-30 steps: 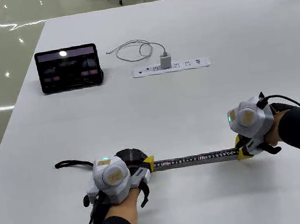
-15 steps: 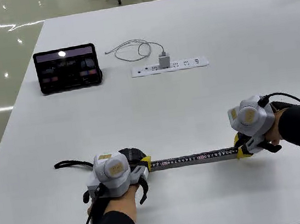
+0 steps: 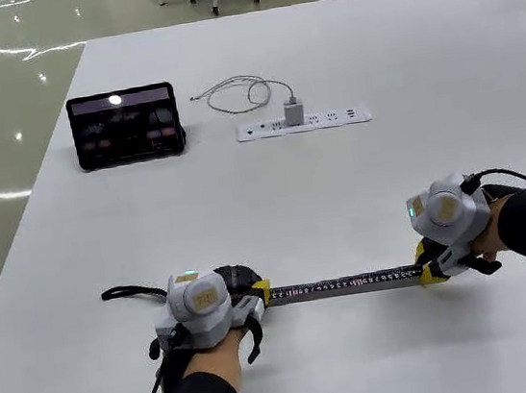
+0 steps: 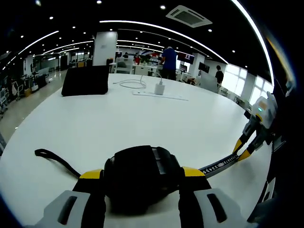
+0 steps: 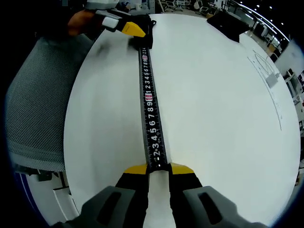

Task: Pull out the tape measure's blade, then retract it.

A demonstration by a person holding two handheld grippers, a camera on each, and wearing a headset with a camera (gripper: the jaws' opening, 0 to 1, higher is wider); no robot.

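Note:
The black tape measure case [image 4: 141, 175] rests on the white table [image 3: 341, 196], and my left gripper [image 4: 141, 175] is shut on it from both sides. In the head view the case [image 3: 237, 279] peeks out beside that gripper [image 3: 253, 297]. Its dark numbered blade [image 3: 344, 285] runs flat along the table to the right, where my right gripper [image 3: 428, 270] is shut on the blade's end. From the right gripper view the blade [image 5: 150, 114] stretches away from the yellow-tipped jaws of that gripper [image 5: 158, 168] toward the case [image 5: 143, 39]. A black wrist strap [image 3: 125, 292] trails left of the case.
A dark tablet [image 3: 126, 125] stands at the back left of the table. A white power strip [image 3: 304, 122] with a plugged charger and coiled cable [image 3: 239, 90] lies beyond the middle. The table's left edge drops to a shiny floor. People and chairs are far behind.
The right gripper has drawn the blade's end slightly further right and nearer, so a little more blade is out. The left gripper and case stay put; the head camera has shifted.

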